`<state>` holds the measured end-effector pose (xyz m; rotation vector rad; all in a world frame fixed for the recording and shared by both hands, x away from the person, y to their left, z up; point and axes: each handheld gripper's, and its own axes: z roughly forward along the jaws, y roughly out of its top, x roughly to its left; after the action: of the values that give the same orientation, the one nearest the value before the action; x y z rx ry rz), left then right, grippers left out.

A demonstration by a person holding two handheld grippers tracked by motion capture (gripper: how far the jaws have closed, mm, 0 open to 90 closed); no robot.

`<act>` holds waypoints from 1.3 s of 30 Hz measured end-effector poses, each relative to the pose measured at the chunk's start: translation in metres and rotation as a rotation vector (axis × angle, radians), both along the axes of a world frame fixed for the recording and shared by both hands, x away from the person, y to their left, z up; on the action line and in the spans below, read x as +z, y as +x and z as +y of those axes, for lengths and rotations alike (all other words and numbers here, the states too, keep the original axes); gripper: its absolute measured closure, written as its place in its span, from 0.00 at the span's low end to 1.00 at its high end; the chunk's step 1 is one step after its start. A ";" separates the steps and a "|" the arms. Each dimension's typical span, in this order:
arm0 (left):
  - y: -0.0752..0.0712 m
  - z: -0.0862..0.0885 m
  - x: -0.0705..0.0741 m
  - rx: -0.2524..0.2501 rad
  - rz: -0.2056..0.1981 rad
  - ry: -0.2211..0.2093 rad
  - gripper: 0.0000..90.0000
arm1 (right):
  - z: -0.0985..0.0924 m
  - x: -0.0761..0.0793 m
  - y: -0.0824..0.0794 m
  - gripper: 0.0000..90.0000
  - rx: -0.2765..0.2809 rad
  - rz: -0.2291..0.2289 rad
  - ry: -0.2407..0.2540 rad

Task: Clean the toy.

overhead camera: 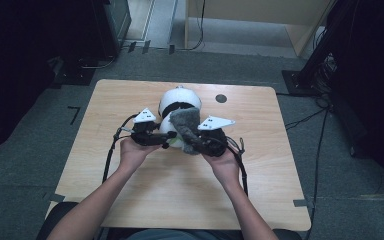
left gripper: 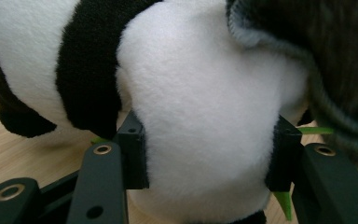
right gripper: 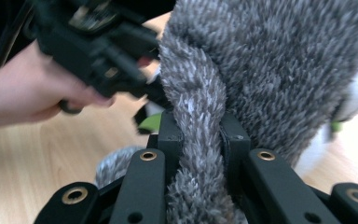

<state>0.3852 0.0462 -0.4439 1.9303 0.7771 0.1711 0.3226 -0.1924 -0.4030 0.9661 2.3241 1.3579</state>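
A light wooden table [overhead camera: 145, 200] with rounded corners stands on grey carpet. On it, near the middle of its far half, lies a plush panda [overhead camera: 176, 102] (white with a black band). A small dark round spot [overhead camera: 221, 98] sits in the tabletop just beside it.

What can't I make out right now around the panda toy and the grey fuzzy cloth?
- Panda toy: in the high view, its near part is hidden behind the grey fuzzy cloth and both grippers; its face cannot be made out.
- Left gripper, left gripper view: the white plush bulges over its pads.
- Grey fuzzy cloth, right gripper view: cut off at the top and right edges; its full shape is unclear.
- Right gripper: the pile covers the pad faces.
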 end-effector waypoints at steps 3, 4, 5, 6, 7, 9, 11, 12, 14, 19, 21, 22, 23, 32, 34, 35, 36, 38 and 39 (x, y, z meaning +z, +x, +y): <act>0.002 0.003 0.001 0.000 0.027 -0.020 0.53 | 0.011 -0.008 -0.002 0.85 0.036 -0.008 -0.048; 0.002 0.004 0.002 0.002 0.037 -0.034 0.53 | 0.015 -0.013 -0.002 0.85 0.054 -0.007 -0.073; 0.002 0.004 0.002 0.003 0.039 -0.040 0.53 | 0.019 -0.018 -0.003 0.85 0.063 -0.007 -0.103; 0.002 0.005 0.003 0.005 0.034 -0.036 0.53 | 0.023 -0.023 -0.004 0.85 0.065 -0.021 -0.138; 0.002 0.005 0.003 0.005 0.032 -0.033 0.53 | 0.026 -0.027 -0.005 0.85 0.065 -0.027 -0.158; 0.003 0.008 0.004 0.009 0.038 -0.039 0.53 | 0.028 -0.033 -0.005 0.85 0.070 -0.018 -0.171; 0.004 0.009 0.004 0.012 0.039 -0.044 0.53 | 0.029 -0.037 -0.003 0.85 0.076 -0.004 -0.172; 0.004 0.010 0.004 0.013 0.035 -0.043 0.53 | 0.027 -0.040 -0.001 0.85 0.076 0.004 -0.171; 0.004 0.010 0.005 0.016 0.031 -0.040 0.53 | 0.025 -0.045 0.001 0.85 0.077 0.013 -0.164; 0.004 0.011 0.005 0.021 0.036 -0.039 0.53 | 0.014 -0.057 0.011 0.85 0.069 0.048 -0.136; 0.005 0.011 0.005 0.023 0.038 -0.043 0.53 | 0.010 -0.061 0.015 0.85 0.064 0.065 -0.121; 0.004 0.011 0.005 0.024 0.037 -0.041 0.53 | 0.009 -0.063 0.016 0.85 0.062 0.072 -0.113; 0.004 0.011 0.005 0.023 0.037 -0.036 0.53 | 0.009 -0.064 0.016 0.85 0.062 0.077 -0.109; 0.005 0.016 0.008 0.021 0.039 -0.079 0.53 | 0.003 -0.075 0.023 0.85 0.027 0.103 -0.197; 0.004 0.017 0.009 0.011 0.029 -0.084 0.53 | -0.002 -0.076 0.026 0.85 0.005 0.123 -0.203; 0.004 0.017 0.010 0.008 0.032 -0.092 0.53 | -0.005 -0.076 0.027 0.85 -0.008 0.127 -0.208; 0.003 0.018 0.010 0.005 0.032 -0.095 0.53 | -0.007 -0.075 0.028 0.85 -0.019 0.128 -0.211; 0.003 0.017 0.010 0.001 0.028 -0.088 0.53 | -0.014 -0.075 0.031 0.85 -0.041 0.139 -0.210; 0.003 0.017 0.009 -0.001 0.025 -0.077 0.53 | -0.018 -0.075 0.032 0.85 -0.058 0.144 -0.210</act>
<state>0.3882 0.0633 -0.4345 1.8626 0.7884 0.1153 0.3544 -0.2105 -0.4778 1.0867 2.4617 1.0273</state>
